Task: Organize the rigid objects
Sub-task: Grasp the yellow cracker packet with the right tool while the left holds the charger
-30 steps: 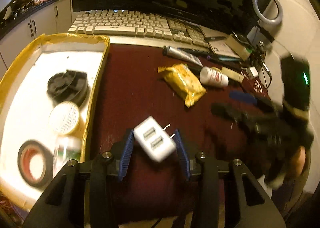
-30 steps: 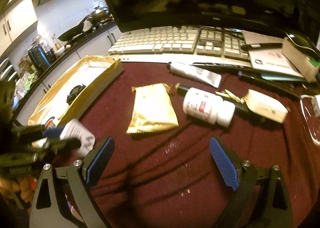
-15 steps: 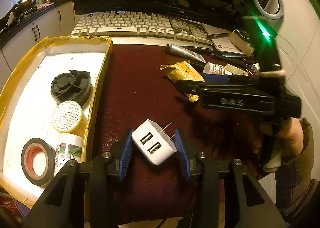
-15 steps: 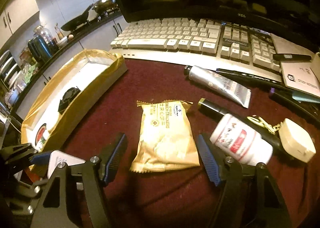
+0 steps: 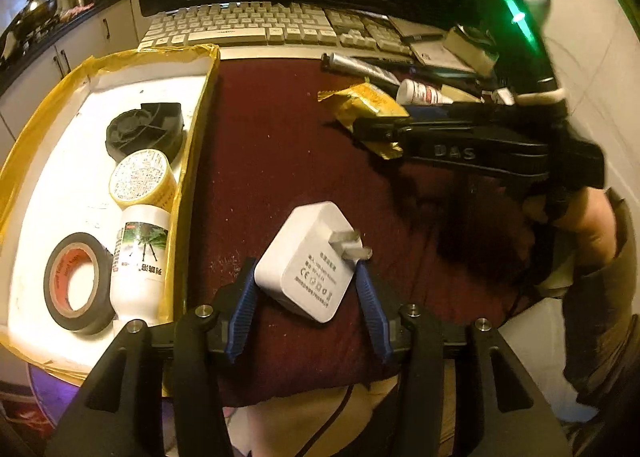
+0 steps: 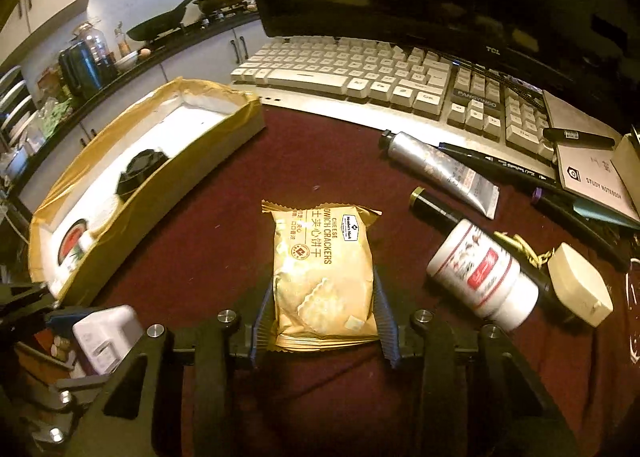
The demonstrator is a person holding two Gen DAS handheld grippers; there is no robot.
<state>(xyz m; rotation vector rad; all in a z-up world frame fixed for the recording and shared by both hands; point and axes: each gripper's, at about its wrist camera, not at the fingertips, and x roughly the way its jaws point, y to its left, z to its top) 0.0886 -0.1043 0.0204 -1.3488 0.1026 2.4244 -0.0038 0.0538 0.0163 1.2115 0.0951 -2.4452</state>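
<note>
While your right gripper has just been closing, its blue pads now flank the cracker packet and seem to touch its sides. Your left gripper has just eased wider, the white charger sitting loosely between its pads. Both items lie on the maroon cloth, the yellow-edged tray just left. Next I'd judge: firm each grip, then carry trayward.

White charger; gold cracker packet; maroon cloth.
</note>
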